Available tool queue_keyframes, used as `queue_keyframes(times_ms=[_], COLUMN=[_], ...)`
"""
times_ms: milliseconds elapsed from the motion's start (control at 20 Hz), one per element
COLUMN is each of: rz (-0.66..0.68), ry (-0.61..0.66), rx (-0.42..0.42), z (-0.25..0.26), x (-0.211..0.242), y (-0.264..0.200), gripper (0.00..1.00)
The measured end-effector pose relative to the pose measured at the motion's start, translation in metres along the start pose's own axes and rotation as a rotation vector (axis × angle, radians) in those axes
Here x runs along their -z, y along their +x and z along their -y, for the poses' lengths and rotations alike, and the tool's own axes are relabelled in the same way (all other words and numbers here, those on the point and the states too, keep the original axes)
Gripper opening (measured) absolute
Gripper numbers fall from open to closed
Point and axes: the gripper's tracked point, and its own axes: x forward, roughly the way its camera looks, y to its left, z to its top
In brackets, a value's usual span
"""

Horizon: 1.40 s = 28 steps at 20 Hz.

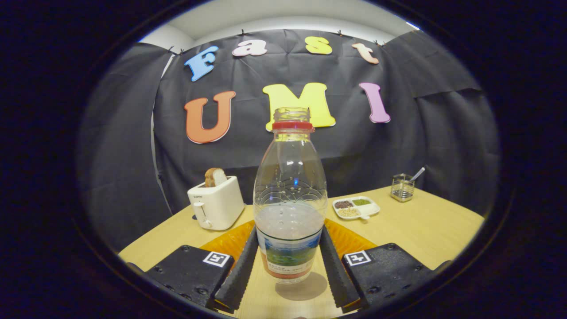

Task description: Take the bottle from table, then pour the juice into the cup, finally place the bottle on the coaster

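Currently the gripper [289,266] clamps the uncapped bottle [289,199] with both fingers, near the table's [425,230] front edge. Keep the bottle upright during lift; its 1 open mouth could spill juice. Orange coaster [350,241] lies just behind.

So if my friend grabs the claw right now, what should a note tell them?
Claw: its two fingers sit on either side of the clear plastic bottle with the red neck ring, touching or nearly touching its lower part; a firm grip is not clear.
Bottle: upright, cap off, partly full of pale liquid. Its shadow lies below it, so it may be just off the light wooden table.
An orange patterned mat, perhaps the coaster, lies just beyond the fingers, behind the bottle.
Done: claw is at the bottle.
Left: find the cup, pour, set the bottle on the coaster.
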Motion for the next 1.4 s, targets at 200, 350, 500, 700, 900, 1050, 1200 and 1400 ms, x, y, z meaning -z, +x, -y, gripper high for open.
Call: queue_keyframes(times_ms=[200, 350, 500, 700, 900, 1050, 1200, 1400], rz=[-0.046, -0.069, -0.075, -0.071, -0.012, -0.029, -0.018, 0.03], ry=[-0.061, -0.063, -0.087, -0.147, -0.094, -0.124, -0.146, -0.147], rx=[0.036, 0.043, 0.063, 0.127, 0.095, 0.081, 0.064, 0.039], z=[0.007, 0.009, 0.013, 0.029, 0.023, 0.019, 0.015, 0.007], x=[0.028, 0.046, 0.056, 0.061, 0.054, 0.049, 0.034, 0.004], y=[0.011, 0.01, 0.008, 0.001, -0.006, -0.013, -0.028, -0.055], gripper=[0.8, 0.8, 0.8, 0.8, 0.83, 0.91, 0.91, 0.97])
